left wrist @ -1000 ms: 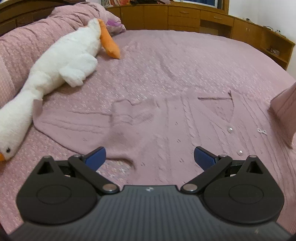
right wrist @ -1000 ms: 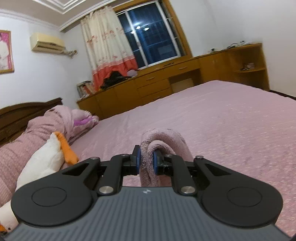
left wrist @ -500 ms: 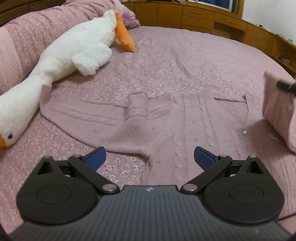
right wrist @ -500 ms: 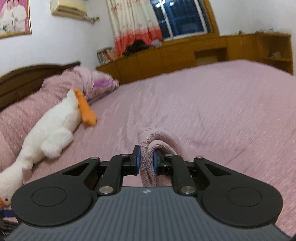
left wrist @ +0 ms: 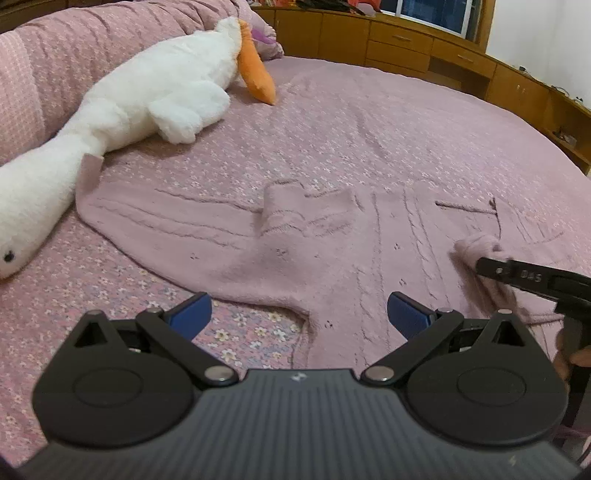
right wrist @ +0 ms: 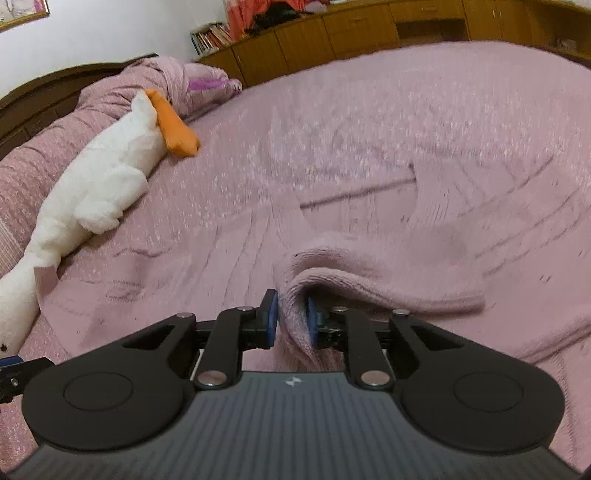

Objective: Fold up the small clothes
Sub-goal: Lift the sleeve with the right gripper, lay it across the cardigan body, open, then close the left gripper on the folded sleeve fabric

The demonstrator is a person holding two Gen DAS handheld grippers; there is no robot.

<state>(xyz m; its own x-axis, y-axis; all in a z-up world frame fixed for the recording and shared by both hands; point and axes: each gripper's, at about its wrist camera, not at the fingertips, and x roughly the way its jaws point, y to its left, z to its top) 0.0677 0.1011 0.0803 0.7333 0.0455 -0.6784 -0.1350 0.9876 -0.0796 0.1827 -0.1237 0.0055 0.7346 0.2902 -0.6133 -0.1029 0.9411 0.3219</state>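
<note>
Right gripper (right wrist: 291,317): jaws opening, a fold of the pink knit cardigan (left wrist: 332,251) is between the blue pads; the left pad stands clear of the fabric, the right pad is still against it. Left gripper (left wrist: 299,310): jaws spread wide, nothing between them, held above the cardigan's near edge. Cardigan is laid flat on the pink floral bedspread (left wrist: 351,122), one sleeve stretched out toward the white plush goose (left wrist: 147,96), its cuff touching the toy. The opposite sleeve is doubled over onto the body, where the right gripper is seen from the left wrist view. Goose's orange beak (right wrist: 173,129) is pointed toward rumpled pink bedding (right wrist: 177,77). Wooden cabinets (right wrist: 369,33) are seen beyond the bed.
</note>
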